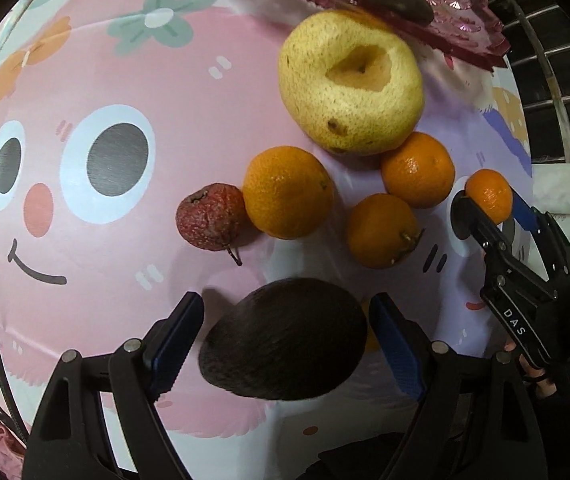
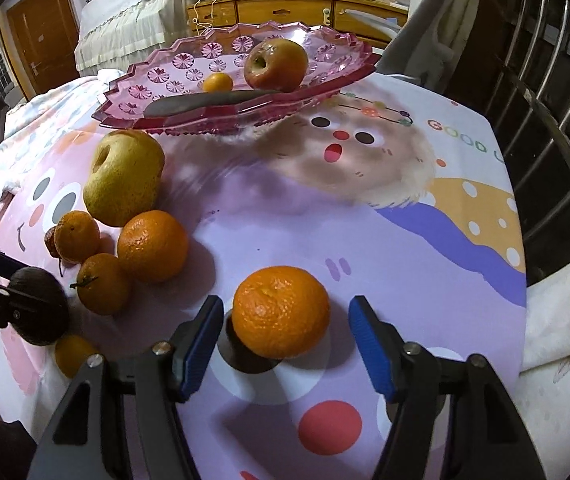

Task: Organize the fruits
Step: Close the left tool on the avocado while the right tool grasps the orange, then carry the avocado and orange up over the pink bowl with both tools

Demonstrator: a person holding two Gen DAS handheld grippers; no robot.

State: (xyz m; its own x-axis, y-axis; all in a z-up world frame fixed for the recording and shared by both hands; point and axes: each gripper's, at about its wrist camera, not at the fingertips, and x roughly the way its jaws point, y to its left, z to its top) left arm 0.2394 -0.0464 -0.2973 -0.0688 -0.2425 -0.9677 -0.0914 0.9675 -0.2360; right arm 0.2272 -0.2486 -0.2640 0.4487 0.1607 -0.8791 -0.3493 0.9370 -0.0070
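On the cartoon-printed desk (image 2: 365, 208), your left tongs (image 1: 285, 336) are spread around a dark, matte, egg-shaped avocado (image 1: 285, 340), blue ribbed pads just clear; your right tongs (image 2: 285, 328) gape around a dimpled round tangerine (image 2: 281, 312), not touching.

Dark avocado (image 1: 285, 340) sits between the left gripper (image 1: 287, 336) fingers (image 1: 399, 344), seemingly not yet clamped.

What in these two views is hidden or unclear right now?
- Small orange: right wrist view, partly behind the avocado; left wrist view, a sliver.
- Red fruit: right wrist view, mostly behind a tangerine.
- Pink tray: left wrist view, cut by the top edge.
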